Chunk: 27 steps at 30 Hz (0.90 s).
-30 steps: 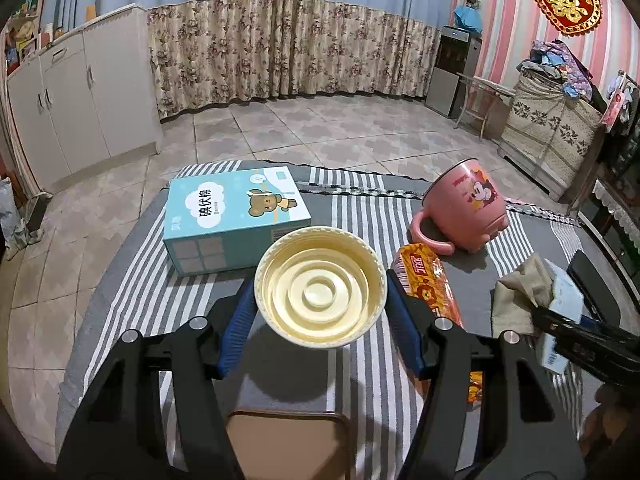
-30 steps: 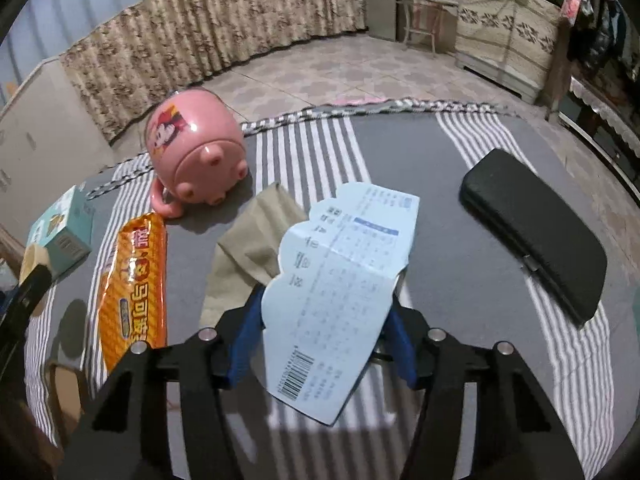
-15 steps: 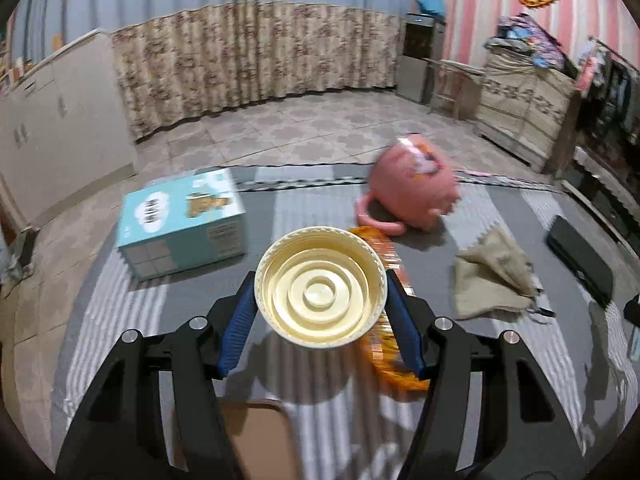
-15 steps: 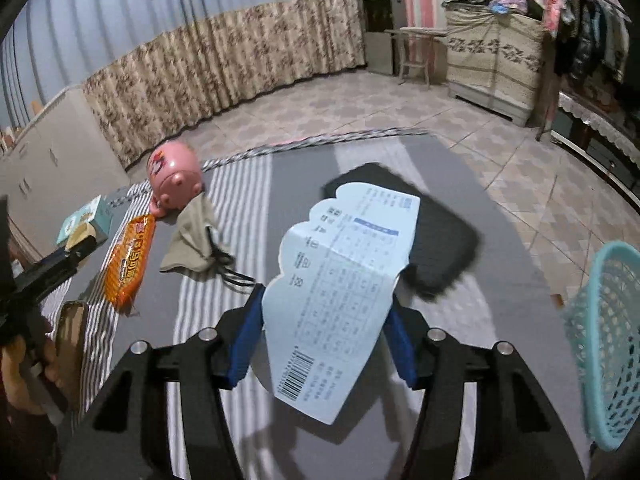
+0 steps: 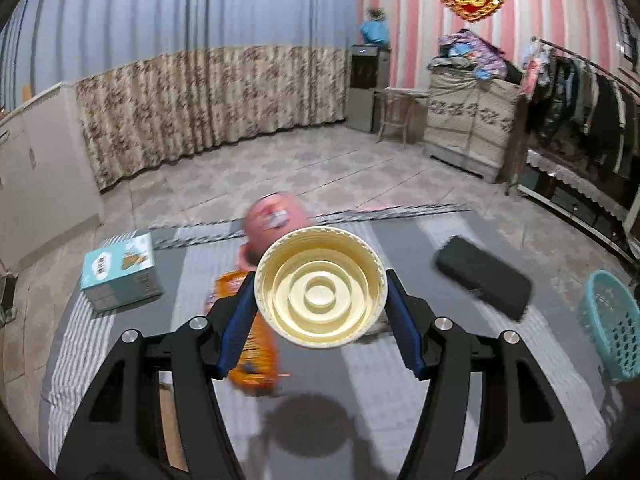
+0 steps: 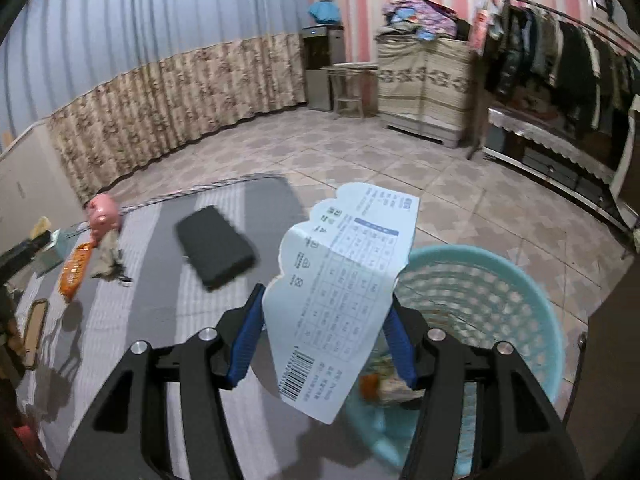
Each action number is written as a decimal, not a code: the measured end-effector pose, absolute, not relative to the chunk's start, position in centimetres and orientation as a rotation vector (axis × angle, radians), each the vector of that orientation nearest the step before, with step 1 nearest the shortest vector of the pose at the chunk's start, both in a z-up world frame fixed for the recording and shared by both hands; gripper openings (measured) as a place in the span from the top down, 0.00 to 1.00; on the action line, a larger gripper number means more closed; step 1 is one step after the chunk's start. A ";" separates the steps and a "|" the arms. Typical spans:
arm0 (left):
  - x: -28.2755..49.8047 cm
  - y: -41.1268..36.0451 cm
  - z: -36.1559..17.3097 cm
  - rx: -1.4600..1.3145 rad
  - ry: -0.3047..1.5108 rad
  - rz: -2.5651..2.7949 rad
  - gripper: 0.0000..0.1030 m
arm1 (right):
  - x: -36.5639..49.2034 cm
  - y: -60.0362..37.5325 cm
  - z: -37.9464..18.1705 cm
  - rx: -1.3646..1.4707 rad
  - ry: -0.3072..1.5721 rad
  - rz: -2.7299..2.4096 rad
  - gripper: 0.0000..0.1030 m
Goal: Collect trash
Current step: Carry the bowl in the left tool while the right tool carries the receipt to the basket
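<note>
The paper slip (image 6: 344,292) is thin and floppy, so if the right claw (image 6: 320,336) lets go too soon it could float down onto the striped gray cloth (image 6: 160,320) and miss the blue basket (image 6: 520,292) at the lower right. That claw is partly closed, pinching the slip over the basket's near rim. The left claw (image 5: 320,316) is partly closed too, squeezing a round cream lid (image 5: 320,288) in the middle of its view, and the basket (image 5: 612,320) sits far off at the right edge, so the lid could slip out on the way.
</note>
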<state>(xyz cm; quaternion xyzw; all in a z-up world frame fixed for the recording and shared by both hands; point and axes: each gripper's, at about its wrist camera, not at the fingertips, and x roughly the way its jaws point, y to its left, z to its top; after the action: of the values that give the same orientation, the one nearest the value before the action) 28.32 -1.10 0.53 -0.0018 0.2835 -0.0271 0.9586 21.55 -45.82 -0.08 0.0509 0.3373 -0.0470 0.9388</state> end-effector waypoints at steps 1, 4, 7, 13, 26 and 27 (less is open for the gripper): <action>28.2 -2.2 0.7 -0.005 0.574 -0.071 0.41 | 21.4 -46.8 -0.3 0.101 0.688 -0.108 0.45; 28.1 -6.3 0.8 0.000 0.580 -0.120 0.41 | 21.1 -49.3 -1.1 0.132 0.683 -0.136 0.46; 27.8 -10.2 0.7 0.019 0.575 -0.159 0.41 | 21.2 -51.4 -2.0 0.167 0.682 -0.158 0.45; 26.6 -17.9 -0.1 0.034 0.575 -0.270 0.41 | 21.4 -53.9 -3.3 0.158 0.704 -0.190 0.45; 25.1 -30.8 -3.2 0.129 0.618 -0.448 0.41 | 20.2 -57.8 -3.9 0.212 0.682 -0.201 0.46; 25.0 -31.2 -3.5 0.132 0.625 -0.458 0.41 | 20.1 -58.2 -3.9 0.220 0.678 -0.204 0.46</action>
<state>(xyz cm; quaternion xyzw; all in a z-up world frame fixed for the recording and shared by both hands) 25.04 -31.16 -3.47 0.0645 0.3044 -0.2233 0.9238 20.14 -58.21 -3.87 0.1075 0.3313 -0.0998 0.9321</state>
